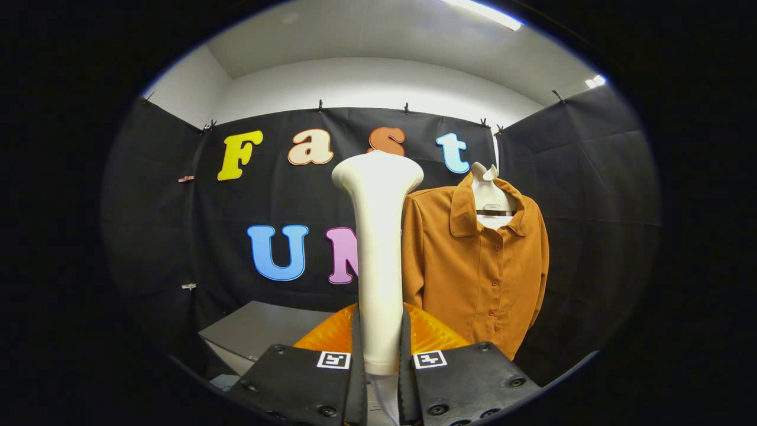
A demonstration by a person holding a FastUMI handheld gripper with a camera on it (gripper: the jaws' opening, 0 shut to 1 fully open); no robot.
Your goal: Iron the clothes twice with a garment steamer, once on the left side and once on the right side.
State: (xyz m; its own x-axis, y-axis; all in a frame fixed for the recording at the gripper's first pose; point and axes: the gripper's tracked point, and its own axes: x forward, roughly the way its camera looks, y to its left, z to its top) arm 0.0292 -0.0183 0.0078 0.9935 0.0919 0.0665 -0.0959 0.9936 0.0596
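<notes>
Cream-white garment steamer [378,260] stands upright, clamped between the gripper's [379,367] jaws, with the orange shirt [479,266] hanging beyond.

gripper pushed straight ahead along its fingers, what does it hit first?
The gripper is already shut on the white steamer, which rises between its fingers. Straight ahead, probably the black cloth wall; the orange shirt hangs to the right of that line. Depth is unclear.

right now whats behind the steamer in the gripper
The gripper is shut on the white steamer. Behind it hang the brown shirt and the black cloth wall; the shirt's near sleeve edge is covered.
</notes>
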